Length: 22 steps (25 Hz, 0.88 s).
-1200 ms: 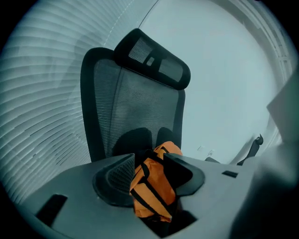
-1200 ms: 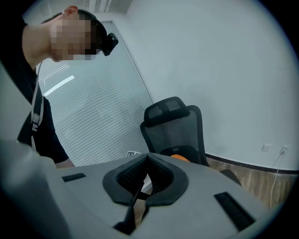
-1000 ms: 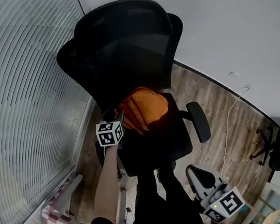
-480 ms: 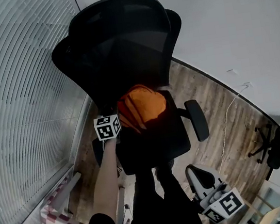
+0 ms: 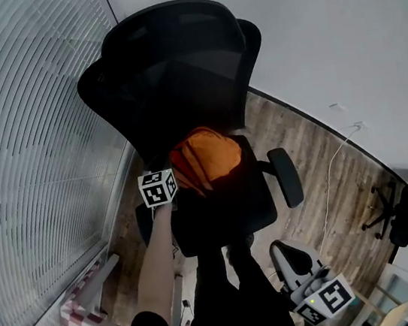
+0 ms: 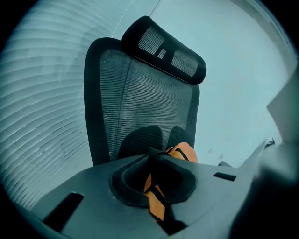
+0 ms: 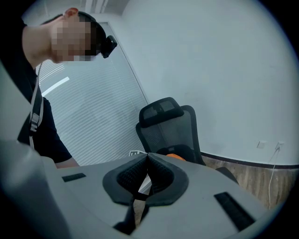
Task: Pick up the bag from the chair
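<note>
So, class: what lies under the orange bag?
The orange bag rests on the black chair's seat, near its mesh backrest. The seat patch directly beneath it is covered, so anything there cannot be seen.

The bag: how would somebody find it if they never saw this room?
Find the big black mesh office chair standing beside the white slatted blinds. On its seat, against the backrest, sits a soft orange fabric bag with dark straps. It is the only bright orange thing among black and grey.
</note>
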Motion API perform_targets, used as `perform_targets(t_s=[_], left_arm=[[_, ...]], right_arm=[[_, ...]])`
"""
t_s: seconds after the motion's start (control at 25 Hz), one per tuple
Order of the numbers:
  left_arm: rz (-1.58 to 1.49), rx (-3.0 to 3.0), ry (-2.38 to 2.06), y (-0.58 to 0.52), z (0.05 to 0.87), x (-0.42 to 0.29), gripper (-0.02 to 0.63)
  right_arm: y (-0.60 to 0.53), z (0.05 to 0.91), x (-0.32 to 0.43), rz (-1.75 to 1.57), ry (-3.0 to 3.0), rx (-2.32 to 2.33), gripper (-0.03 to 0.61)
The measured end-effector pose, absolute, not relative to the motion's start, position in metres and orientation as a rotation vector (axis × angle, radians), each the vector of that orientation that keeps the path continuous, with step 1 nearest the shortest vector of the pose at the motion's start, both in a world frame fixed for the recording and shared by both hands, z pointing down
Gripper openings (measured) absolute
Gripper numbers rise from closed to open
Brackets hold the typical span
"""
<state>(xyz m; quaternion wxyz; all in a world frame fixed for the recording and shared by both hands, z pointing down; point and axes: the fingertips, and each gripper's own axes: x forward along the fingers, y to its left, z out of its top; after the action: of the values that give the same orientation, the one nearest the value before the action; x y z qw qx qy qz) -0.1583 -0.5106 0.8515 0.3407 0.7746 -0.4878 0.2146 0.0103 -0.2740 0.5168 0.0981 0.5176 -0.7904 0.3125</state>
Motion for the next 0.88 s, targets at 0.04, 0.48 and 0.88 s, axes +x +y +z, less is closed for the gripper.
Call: perform_targets(t_s=[0.04, 0.48, 0.88], left_arm=[[0.556, 2.021, -1.264, -0.51, 0.85, -0.157, 0.04], [0.529, 2.127, -1.195, -0.504, 0.81, -0.124, 0.038], [0.558, 2.234, -1.117, -0.492, 0.774, -0.083, 0.037]], right_arm=[[-0.275, 0.515, 0.009, 0.922, -2.346, 1.535, 0.018], [-0.282, 0.494, 0.007, 0.861, -2.4, 1.539, 0.018], [-0.281, 0.471, 0.019, 0.796, -2.441, 1.576, 0.018]])
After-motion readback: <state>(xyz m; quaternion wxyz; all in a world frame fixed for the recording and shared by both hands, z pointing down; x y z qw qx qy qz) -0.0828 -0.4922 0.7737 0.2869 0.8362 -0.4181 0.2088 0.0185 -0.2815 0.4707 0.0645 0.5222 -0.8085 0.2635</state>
